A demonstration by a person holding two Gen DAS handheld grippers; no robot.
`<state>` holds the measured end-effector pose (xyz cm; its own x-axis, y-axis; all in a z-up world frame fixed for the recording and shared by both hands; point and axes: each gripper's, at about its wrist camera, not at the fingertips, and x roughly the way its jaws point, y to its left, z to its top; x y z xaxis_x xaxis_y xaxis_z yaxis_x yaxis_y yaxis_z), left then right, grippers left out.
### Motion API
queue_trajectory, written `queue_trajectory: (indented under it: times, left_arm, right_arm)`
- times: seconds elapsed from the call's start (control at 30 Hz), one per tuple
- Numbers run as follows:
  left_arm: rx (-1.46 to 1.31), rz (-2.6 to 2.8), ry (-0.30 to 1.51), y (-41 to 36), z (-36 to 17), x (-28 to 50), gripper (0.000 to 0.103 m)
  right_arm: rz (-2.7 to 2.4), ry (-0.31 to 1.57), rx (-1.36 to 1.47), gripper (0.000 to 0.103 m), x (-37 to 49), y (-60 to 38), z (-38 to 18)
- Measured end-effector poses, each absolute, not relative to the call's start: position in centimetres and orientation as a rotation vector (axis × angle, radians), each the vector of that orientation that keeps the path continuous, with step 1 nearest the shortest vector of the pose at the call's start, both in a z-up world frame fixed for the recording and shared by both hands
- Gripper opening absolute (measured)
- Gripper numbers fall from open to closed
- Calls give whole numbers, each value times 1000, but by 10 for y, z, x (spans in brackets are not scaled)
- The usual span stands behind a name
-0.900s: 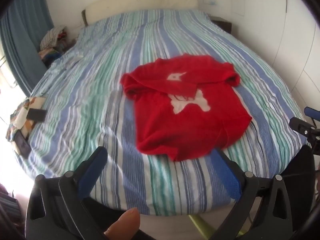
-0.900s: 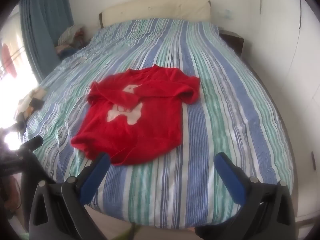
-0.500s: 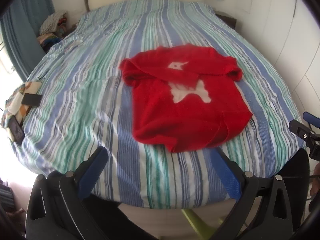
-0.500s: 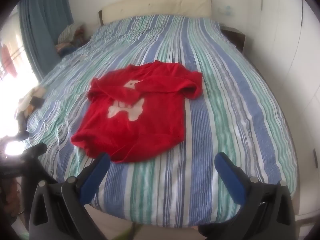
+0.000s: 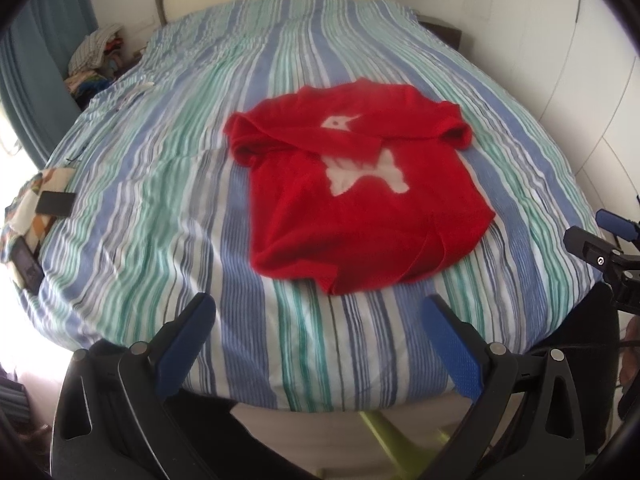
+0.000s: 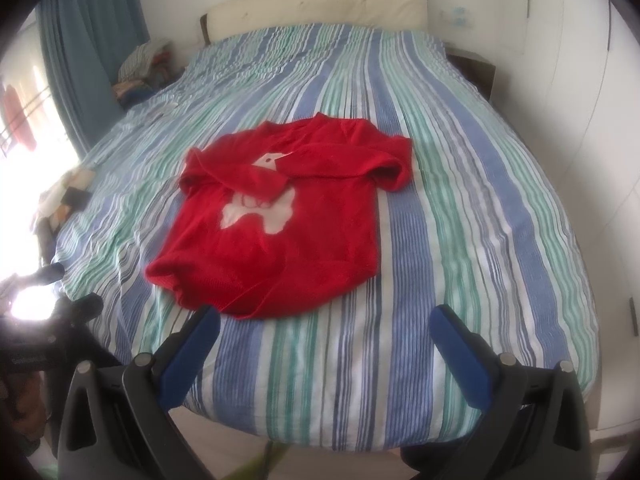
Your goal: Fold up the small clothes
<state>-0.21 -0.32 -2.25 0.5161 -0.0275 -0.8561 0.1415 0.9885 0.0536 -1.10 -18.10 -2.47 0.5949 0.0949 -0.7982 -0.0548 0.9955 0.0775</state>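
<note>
A small red sweater (image 5: 360, 200) with a white figure on its front lies on the striped bed (image 5: 160, 184), its top part folded over the chest. It also shows in the right wrist view (image 6: 288, 216). My left gripper (image 5: 320, 308) is open and empty, held above the bed's near edge, short of the sweater's hem. My right gripper (image 6: 324, 320) is open and empty, also at the near edge, just right of the hem. The right gripper also shows at the right edge of the left wrist view (image 5: 612, 236).
The bed (image 6: 460, 200) has a cream headboard (image 6: 320, 0) against the far wall. A pile of clothes (image 5: 96, 52) sits at the far left by a blue curtain (image 6: 88, 40). Dark flat items (image 5: 54, 202) lie at the bed's left edge. White wardrobe doors (image 6: 592, 80) stand on the right.
Both grippers have moved forward and a little higher over the bed's near edge, so the sweater sits nearer. Both stay open. The sweater has not moved.
</note>
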Motion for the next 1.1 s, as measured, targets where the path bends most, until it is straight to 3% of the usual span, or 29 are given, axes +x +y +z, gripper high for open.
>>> queue_trajectory:
  times: [1.1]
  left_arm:
    - [95, -100, 999, -1, -29, -5, 103]
  right_arm:
    - [95, 954, 51, 103, -13, -177, -31]
